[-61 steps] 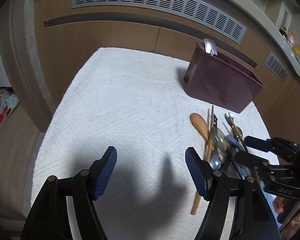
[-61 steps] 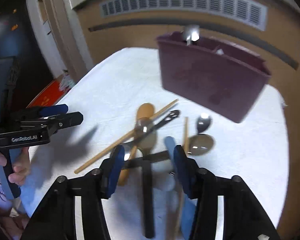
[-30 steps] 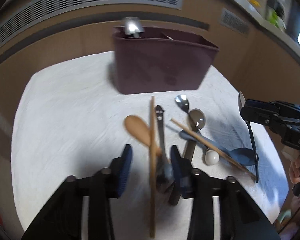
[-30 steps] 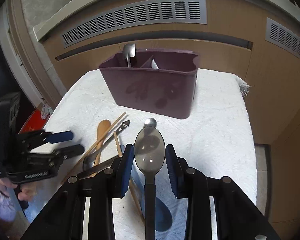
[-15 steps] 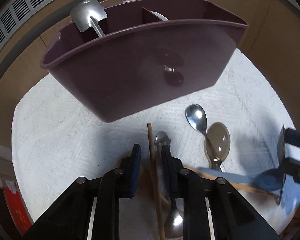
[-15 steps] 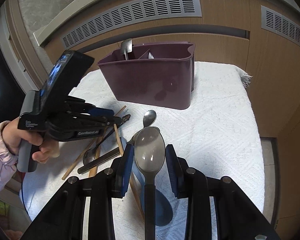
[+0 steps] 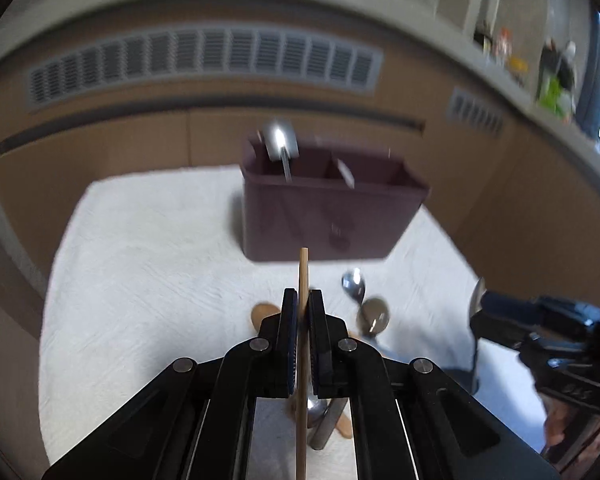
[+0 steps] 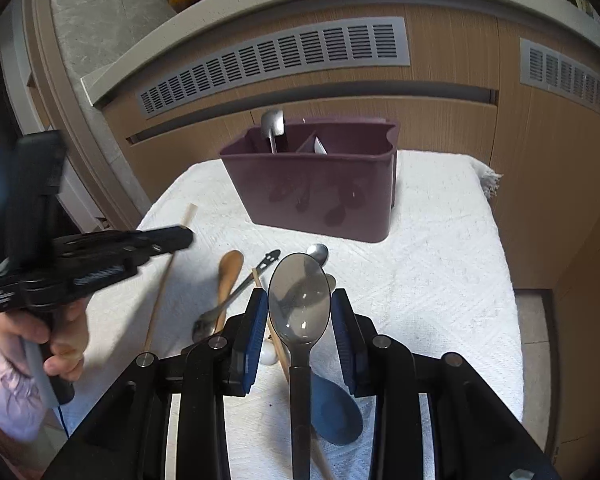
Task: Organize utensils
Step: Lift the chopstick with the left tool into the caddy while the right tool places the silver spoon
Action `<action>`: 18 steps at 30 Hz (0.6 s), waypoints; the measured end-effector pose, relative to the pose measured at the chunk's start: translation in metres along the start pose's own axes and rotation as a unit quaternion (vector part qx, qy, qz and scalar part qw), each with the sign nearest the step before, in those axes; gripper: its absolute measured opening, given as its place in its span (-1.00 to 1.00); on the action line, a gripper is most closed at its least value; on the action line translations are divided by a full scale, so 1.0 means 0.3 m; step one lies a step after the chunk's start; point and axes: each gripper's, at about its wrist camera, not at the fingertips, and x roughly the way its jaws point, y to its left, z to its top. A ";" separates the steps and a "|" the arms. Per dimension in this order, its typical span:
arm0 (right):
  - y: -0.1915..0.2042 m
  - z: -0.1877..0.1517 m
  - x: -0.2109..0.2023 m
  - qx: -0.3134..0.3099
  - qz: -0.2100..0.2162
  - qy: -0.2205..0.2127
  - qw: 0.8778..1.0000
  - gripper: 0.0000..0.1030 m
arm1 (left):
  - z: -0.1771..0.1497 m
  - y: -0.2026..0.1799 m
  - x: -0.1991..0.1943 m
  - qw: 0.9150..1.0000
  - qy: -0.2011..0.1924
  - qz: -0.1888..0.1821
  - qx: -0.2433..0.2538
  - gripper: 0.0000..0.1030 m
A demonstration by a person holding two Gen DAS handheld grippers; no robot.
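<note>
Wood-fronted cabinets with grey slatted vents close off the back of the scene, and in front of them a bench (image 8: 440,280) covered in a white textured cloth carries everything.

The left tongs (image 7: 302,312) are clamped on 1 thin wooden chopstick (image 7: 302,276). The stick runs straight along the line the tongs point, its far tip jutting out past the pads toward the dark plum plastic 2-compartment utensil caddy (image 7: 324,220), its near end trailing back under the frame. In the right wrist view the same stick (image 8: 168,264) hangs clear of the cloth, slanting up to the black body of the left tongs (image 8: 180,238).

The caddy lies dead ahead of both tongs and somewhat below them. A metal spoon-like utensil (image 8: 272,128) stands upright in the caddy's left compartment; a pale item shows in the right one, too small to identify.

The right tongs (image 8: 299,312) grip the black handle of a large translucent grey spoon (image 8: 300,300), bowl forward, also aimed at the caddy.

Judging by the views, the chopstick must tip from lengthwise toward upright before it can drop into a compartment. Neither hand looks clearly nearer the caddy.

Below and between the tongs remain a light wooden spoon (image 8: 228,276), a slim steel utensil with a pierced tip (image 8: 256,272), a small steel spoon (image 8: 318,254) and a blue plastic spoon (image 8: 336,416).
</note>
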 end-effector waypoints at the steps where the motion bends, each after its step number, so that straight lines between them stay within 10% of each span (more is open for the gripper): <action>1: 0.008 0.004 -0.009 -0.001 0.001 -0.004 1.000 -0.42 | -0.001 -0.005 -0.029 1.000 -0.016 -0.001 -0.005 -0.90; 18: 0.102 0.048 -0.102 -0.037 0.000 -0.036 0.999 -0.42 | 0.020 -0.032 -0.193 0.996 -0.090 -0.019 -0.021 -0.90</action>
